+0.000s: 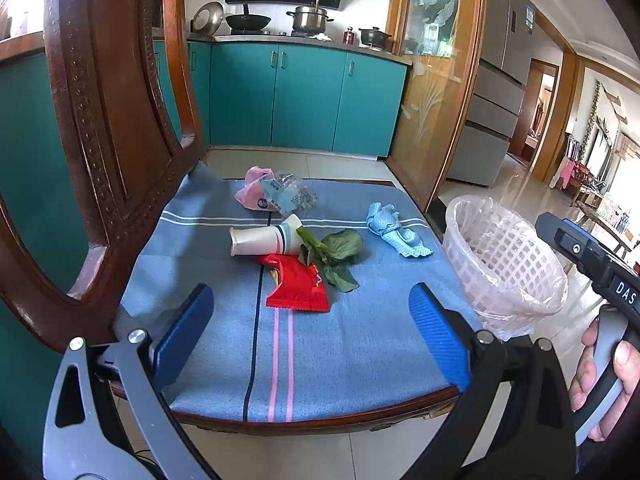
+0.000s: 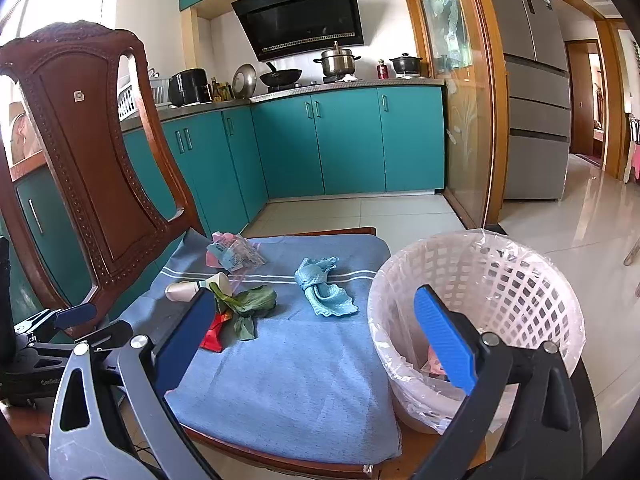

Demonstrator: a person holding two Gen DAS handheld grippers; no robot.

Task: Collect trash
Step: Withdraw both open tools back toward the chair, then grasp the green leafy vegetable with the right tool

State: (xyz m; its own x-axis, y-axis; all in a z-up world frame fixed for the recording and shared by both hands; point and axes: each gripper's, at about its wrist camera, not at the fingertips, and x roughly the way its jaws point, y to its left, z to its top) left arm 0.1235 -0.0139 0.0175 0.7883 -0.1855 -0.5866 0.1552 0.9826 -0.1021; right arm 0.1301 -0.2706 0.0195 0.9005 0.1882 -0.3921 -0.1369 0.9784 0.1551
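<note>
Hovering left tongs [image 1: 310, 330]: spread wide, empty, above the chair seat [image 1: 360, 360]
Right tongs [image 2: 316, 342]: spread wide, empty, partly over the lined basket [image 2: 500, 276]
Trash: paper cup [image 1: 264, 239], red wrapper [image 1: 298, 286], leaf [image 1: 340, 252], crumpled blue cloth [image 1: 390, 230], pink bag [image 1: 256, 190] on the seat
Basket: just beside the seat's right edge

Five pieces of trash are lying on the one blue cushion [image 1: 360, 352]: one paper cup [image 1: 264, 240], one red wrapper [image 1: 298, 286], one green leaf [image 1: 336, 254], one crumpled blue cloth [image 1: 394, 232] and one pink-and-clear plastic bag [image 1: 272, 194]. One lined basket [image 2: 480, 312] is standing beside one wooden chair [image 2: 88, 160].
</note>
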